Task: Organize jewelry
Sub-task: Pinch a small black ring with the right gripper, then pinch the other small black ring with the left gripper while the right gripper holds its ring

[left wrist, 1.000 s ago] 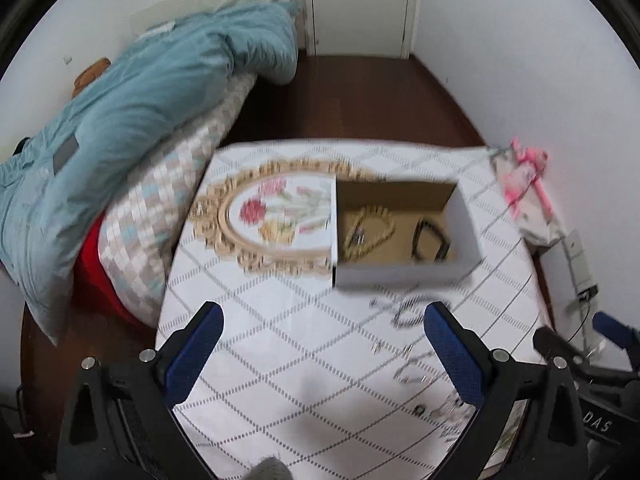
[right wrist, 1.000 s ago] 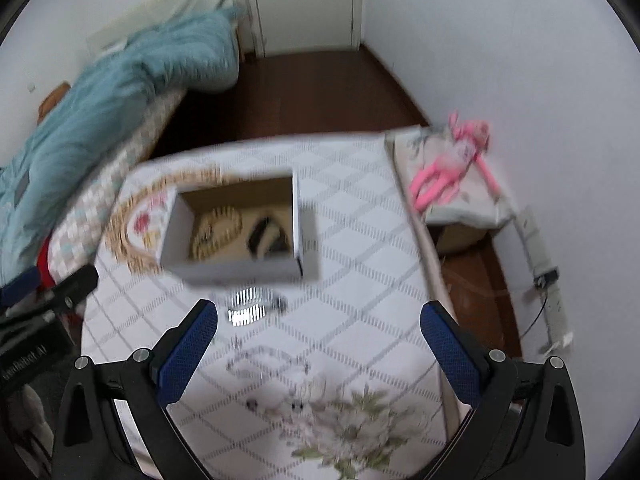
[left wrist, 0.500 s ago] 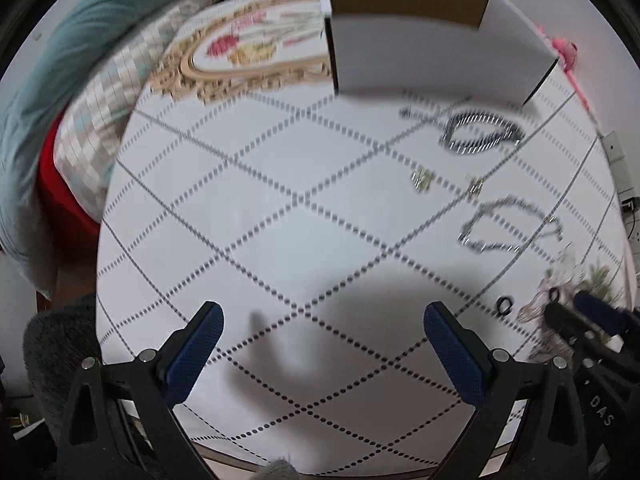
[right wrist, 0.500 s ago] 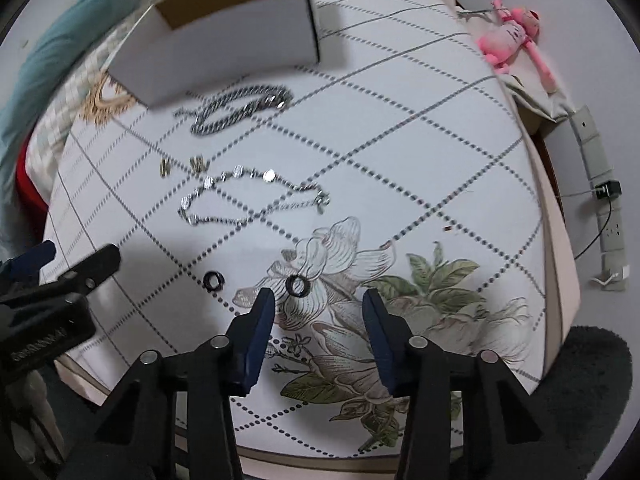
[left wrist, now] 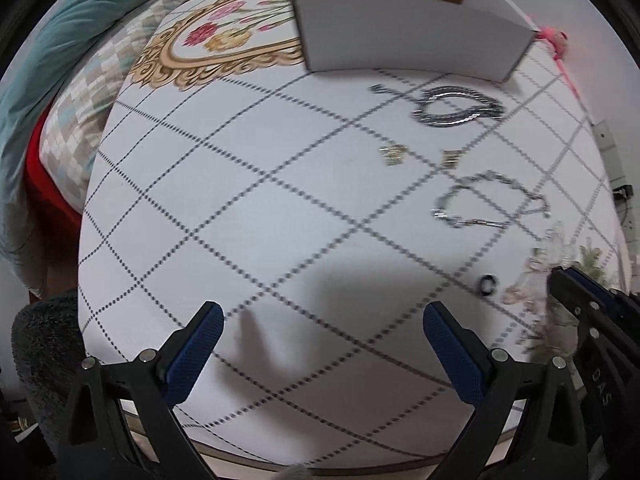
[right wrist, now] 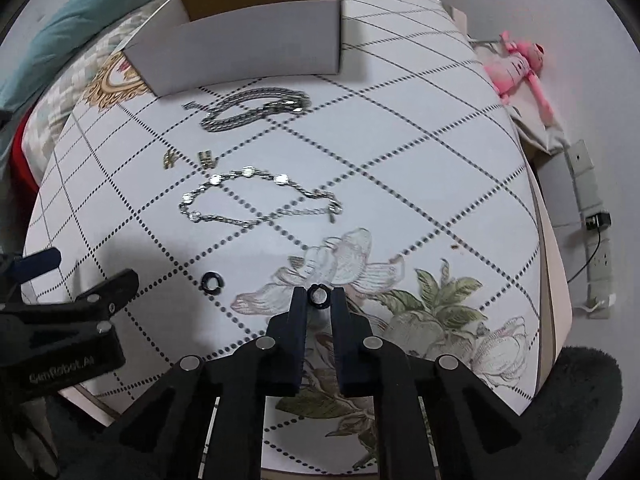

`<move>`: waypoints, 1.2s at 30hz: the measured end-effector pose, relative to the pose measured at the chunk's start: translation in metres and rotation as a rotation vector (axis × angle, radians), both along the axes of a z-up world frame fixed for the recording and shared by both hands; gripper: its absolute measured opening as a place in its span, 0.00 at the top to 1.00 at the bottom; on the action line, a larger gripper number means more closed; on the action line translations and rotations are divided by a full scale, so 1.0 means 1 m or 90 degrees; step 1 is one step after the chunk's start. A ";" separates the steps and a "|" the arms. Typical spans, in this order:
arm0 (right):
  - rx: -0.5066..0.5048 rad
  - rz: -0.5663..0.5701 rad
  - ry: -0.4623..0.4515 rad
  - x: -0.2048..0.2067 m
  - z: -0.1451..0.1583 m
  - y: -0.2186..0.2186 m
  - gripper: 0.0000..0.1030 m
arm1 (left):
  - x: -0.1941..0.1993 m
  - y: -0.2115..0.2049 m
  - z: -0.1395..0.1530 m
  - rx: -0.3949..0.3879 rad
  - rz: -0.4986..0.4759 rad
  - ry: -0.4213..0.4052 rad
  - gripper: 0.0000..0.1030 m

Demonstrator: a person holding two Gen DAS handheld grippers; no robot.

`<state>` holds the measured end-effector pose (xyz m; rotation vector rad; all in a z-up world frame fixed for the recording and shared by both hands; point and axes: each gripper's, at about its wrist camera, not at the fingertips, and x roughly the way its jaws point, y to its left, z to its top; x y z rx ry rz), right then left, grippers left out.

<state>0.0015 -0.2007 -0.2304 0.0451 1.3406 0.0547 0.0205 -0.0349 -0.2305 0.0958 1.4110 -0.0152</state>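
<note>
My right tool (right wrist: 319,295) was nearly closed around a small black ring (right wrist: 319,294) lying on the flower print of the tabletop (right wrist: 420,152). A second black ring (right wrist: 212,281) lay to its left. My left tool (left wrist: 318,330) hovered spread wide, holding nothing. Beyond lay a beaded chain (right wrist: 256,200), two small gold pieces (right wrist: 188,158), a thick silver chain (right wrist: 256,108) and the cardboard box (right wrist: 248,52).

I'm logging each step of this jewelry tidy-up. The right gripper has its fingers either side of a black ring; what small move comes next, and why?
Probably close the right gripper the rest of the way on the black ring, then lift. The ring sits between the fingertips on the tablecloth, and whether the pads already touch it is unclear. The open box lies beyond.
</note>
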 end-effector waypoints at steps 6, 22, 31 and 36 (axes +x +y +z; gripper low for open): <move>0.003 -0.061 0.004 0.009 0.005 -0.043 0.88 | -0.012 -0.030 0.004 -0.059 -0.038 0.005 0.12; -0.016 -0.102 0.021 0.007 -0.005 -0.071 0.88 | -0.008 -0.080 -0.004 -0.066 -0.129 -0.009 0.66; -0.023 -0.098 0.022 0.008 -0.005 -0.069 0.88 | 0.016 -0.108 -0.015 -0.061 -0.155 -0.029 0.90; -0.022 -0.098 0.022 0.008 -0.005 -0.069 0.88 | 0.015 -0.101 -0.015 -0.078 -0.150 -0.027 0.91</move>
